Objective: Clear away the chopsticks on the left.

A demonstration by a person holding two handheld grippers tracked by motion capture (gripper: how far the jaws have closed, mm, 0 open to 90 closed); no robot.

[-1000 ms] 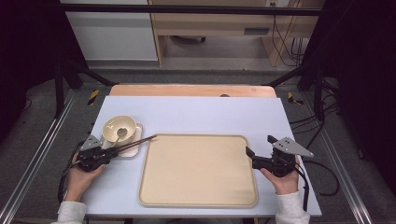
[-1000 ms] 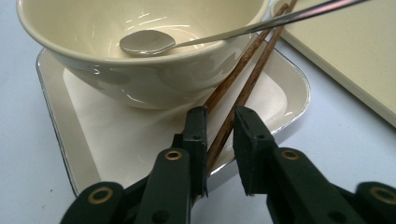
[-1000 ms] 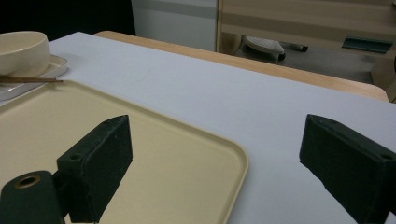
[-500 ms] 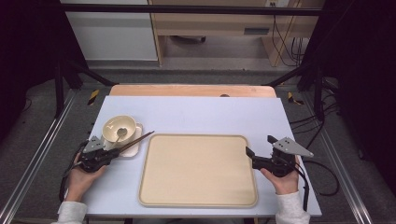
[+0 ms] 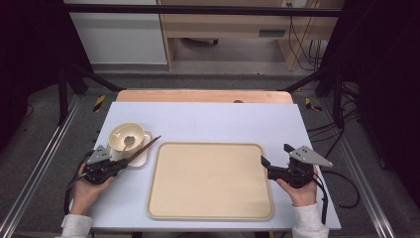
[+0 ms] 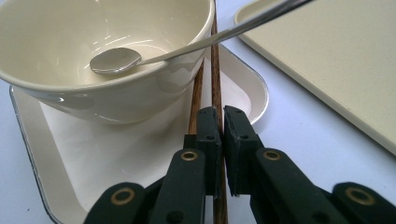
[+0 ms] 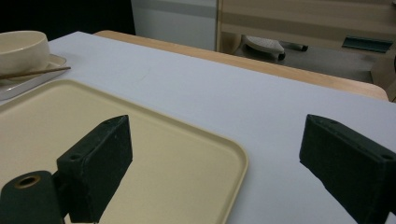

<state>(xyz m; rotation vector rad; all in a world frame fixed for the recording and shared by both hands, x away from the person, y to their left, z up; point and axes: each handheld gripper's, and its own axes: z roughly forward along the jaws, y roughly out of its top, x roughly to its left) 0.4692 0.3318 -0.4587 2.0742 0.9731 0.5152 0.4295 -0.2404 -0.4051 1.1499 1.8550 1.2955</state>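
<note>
A cream bowl (image 5: 126, 135) (image 6: 116, 98) with a metal spoon (image 6: 115, 60) in it stands on a small white plate (image 5: 141, 157) (image 6: 93, 154) at the table's left. Two brown chopsticks (image 5: 146, 145) (image 6: 215, 70) lie across the plate beside the bowl. My left gripper (image 5: 121, 163) (image 6: 223, 116) has just been closing and is now shut on the near end of one chopstick. The other chopstick runs just outside its jaw. My right gripper (image 5: 274, 153) (image 7: 215, 126) stands open and holds nothing at the right edge of a large beige tray (image 5: 210, 181) (image 7: 46, 126).
The beige tray (image 6: 327, 60) lies bare in the middle of the pale blue tabletop (image 5: 208, 119). A wooden strip (image 5: 203, 96) runs along the table's far edge. Dark frame legs and cables stand beyond the table on both sides.
The left gripper's jaws have drawn a little closer together at the chopsticks' near ends. The bowl, the tray and the right gripper have not moved.
</note>
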